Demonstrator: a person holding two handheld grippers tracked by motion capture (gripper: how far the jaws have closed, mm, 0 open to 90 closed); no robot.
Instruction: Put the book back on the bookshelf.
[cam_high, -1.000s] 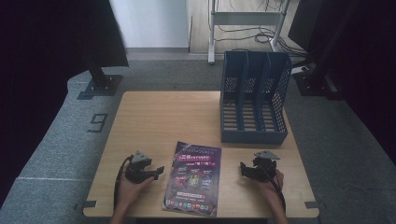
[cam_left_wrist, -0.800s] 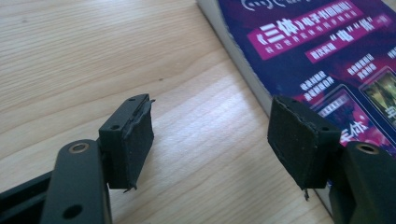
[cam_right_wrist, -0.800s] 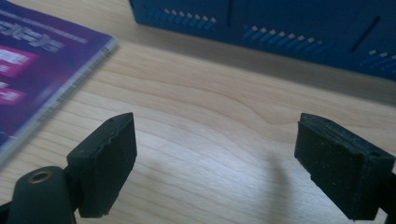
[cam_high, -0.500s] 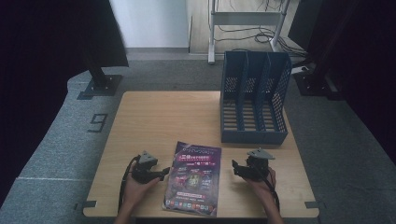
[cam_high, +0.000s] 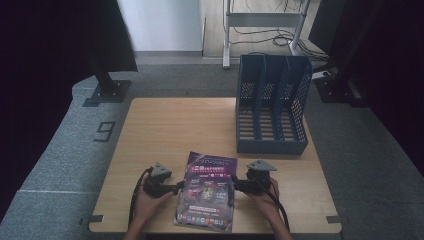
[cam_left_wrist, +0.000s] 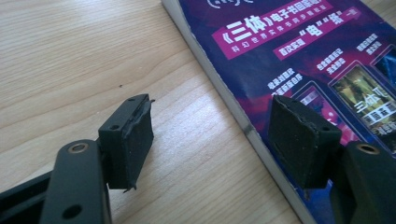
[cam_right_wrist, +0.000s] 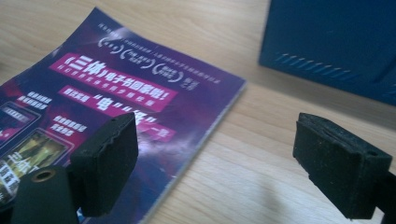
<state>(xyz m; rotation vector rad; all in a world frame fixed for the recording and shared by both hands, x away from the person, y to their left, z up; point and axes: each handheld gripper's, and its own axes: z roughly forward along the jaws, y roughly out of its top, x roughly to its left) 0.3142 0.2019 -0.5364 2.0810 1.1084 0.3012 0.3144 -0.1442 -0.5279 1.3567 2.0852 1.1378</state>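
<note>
A purple magazine (cam_high: 207, 191) lies flat on the wooden table (cam_high: 180, 130) near its front edge. My left gripper (cam_high: 176, 188) is at the magazine's left edge, open, its jaws straddling that edge in the left gripper view (cam_left_wrist: 210, 142); one pad is over the cover (cam_left_wrist: 327, 79), the other over bare wood. My right gripper (cam_high: 237, 184) is at the magazine's right edge, also open, and in the right gripper view (cam_right_wrist: 233, 158) its jaws span the edge of the magazine (cam_right_wrist: 116, 93). Neither holds anything.
A blue three-slot file rack (cam_high: 271, 112) stands at the table's back right; its wall (cam_right_wrist: 336, 42) rises close beyond the right gripper. Black stand bases (cam_high: 107, 92) sit on the grey floor to the left and right of the table.
Both grippers have moved inward toward the magazine, from beside it to its left and right edges. The magazine has not moved.
</note>
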